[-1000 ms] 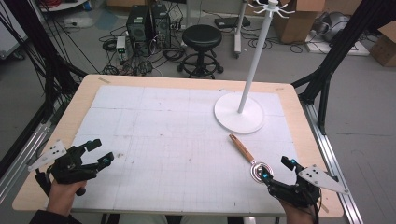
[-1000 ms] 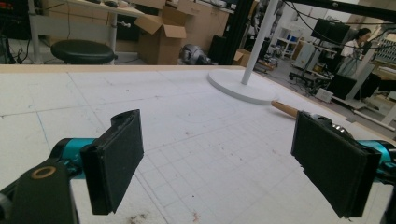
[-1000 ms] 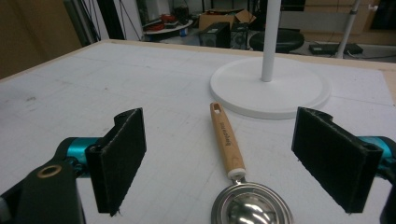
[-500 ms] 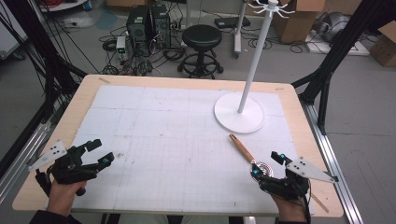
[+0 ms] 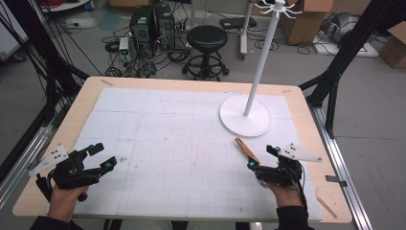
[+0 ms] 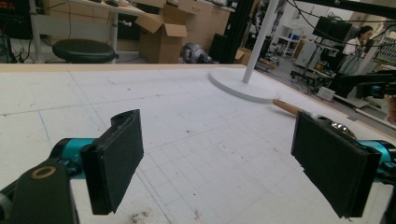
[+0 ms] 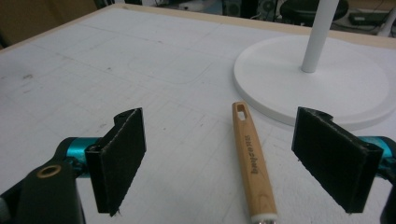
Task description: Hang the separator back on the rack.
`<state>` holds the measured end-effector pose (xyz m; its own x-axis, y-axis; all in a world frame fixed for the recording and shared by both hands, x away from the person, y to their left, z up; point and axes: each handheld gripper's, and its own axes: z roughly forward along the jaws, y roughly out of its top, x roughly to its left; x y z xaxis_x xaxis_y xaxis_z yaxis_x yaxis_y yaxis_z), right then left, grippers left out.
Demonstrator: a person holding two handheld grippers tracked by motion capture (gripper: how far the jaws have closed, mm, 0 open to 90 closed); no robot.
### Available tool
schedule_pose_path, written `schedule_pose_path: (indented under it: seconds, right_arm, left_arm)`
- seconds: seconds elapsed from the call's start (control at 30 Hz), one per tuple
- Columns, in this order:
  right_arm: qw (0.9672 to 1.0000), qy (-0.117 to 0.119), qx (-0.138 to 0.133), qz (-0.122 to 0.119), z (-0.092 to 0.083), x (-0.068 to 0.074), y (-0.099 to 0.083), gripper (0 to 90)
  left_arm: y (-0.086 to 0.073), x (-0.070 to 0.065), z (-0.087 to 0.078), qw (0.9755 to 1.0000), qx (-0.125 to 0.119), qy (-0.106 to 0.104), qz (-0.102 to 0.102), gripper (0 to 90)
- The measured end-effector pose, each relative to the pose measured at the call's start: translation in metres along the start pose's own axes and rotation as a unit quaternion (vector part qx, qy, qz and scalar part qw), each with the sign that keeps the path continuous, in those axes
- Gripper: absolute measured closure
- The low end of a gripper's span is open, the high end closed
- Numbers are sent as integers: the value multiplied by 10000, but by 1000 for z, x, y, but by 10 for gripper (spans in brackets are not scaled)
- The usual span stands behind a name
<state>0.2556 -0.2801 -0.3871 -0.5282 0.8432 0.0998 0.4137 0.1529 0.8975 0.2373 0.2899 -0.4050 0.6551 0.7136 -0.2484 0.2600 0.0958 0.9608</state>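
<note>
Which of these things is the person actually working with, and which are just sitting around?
In use, it seems:
right gripper, open over the wooden handle
white hook stand, likely

Just around:
left gripper, open and idle
black stool
cardboard boxes

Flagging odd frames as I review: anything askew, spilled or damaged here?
Nothing stands out. The wooden-handled tool lies flat between the open right hand-held gripper jaws, near the upright white stand. Only small dark specks mark the table.

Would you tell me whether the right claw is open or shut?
Open: the right claw has its jaws spread wide, with the wooden handle lying untouched between them.
</note>
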Motion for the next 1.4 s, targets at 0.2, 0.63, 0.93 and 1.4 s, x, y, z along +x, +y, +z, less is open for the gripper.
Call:
schedule_pose_path:
  seconds: [0.2,0.63,0.93,1.4]
  right_arm:
    - [9992,-33,409,10,32,-16,12,208]
    - [9916,-52,1279,-185,73,-33,6,331]
    - [9824,-160,1823,-369,90,-36,-5,382]
    - [9777,-206,2034,-479,93,-34,-7,655]
  left_arm:
    - [-1,0,1,10000,17,-19,6,173]
    - [0,-1,1,10000,44,-50,17,173]
    - [0,0,1,10000,24,-61,-6,173]
    - [0,0,1,10000,27,-87,-7,173]
